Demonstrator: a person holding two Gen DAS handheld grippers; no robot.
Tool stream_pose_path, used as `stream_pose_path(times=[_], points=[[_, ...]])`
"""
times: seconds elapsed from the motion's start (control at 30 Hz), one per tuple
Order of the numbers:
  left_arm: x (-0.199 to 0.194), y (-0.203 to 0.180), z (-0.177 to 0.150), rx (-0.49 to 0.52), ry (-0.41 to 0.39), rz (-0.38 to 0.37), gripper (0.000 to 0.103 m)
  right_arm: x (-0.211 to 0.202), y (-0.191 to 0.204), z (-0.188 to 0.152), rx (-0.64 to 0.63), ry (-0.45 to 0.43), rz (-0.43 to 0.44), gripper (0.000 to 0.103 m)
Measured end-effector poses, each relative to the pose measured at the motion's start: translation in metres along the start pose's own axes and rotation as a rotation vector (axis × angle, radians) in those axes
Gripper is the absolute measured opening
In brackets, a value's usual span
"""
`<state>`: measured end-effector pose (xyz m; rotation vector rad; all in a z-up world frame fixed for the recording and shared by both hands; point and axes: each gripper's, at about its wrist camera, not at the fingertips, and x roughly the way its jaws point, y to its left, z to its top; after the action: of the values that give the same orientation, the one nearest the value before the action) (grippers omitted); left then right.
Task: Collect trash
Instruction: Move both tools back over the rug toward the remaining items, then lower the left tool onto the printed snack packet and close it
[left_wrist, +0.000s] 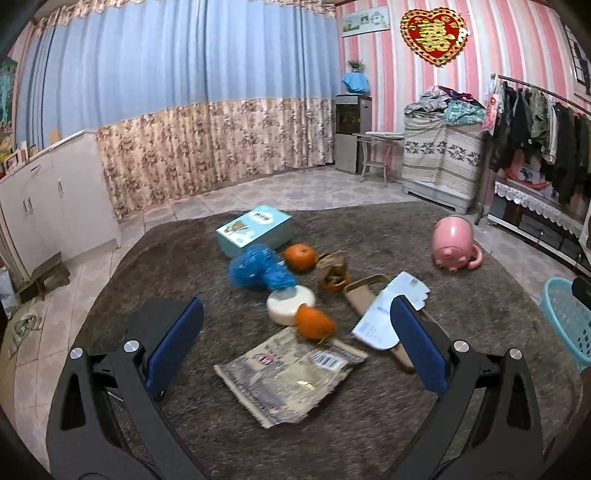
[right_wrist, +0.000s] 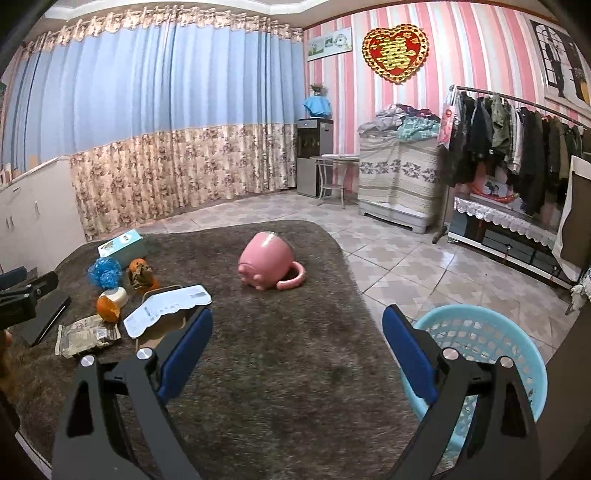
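Left gripper (left_wrist: 295, 347) hovering spread and empty over wrapper (left_wrist: 291, 373); likely light, crinkly, slippery; pinching a raised edge looks best; right gripper (right_wrist: 297, 354) gaping, empty, beside basket (right_wrist: 517, 354).

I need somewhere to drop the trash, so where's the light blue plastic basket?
The light blue plastic basket stands off the brown rug's right edge, just beyond the right tongs.

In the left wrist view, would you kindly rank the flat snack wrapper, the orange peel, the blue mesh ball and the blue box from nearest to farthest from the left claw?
1. Snack wrapper, between the fingers.
2. Orange peel, just beyond.
3. Blue mesh ball, centre-left.
4. Blue box, rear.
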<state>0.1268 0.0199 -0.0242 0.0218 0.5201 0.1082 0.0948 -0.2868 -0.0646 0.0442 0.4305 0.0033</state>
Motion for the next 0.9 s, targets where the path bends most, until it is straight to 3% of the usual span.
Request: stream_pose_path(times=[0.53,0.9], points=[[0.011,0.029,-0.019,-0.006,0.016,0.066,0.098,0.014,0.022,-0.007,-0.031,0.02,0.015,0.091],[0.025,0.044,-0.055,0.007,0.1,0.086,0.098,0.032,0.037,-0.017,-0.015,0.05,0.05,0.097]])
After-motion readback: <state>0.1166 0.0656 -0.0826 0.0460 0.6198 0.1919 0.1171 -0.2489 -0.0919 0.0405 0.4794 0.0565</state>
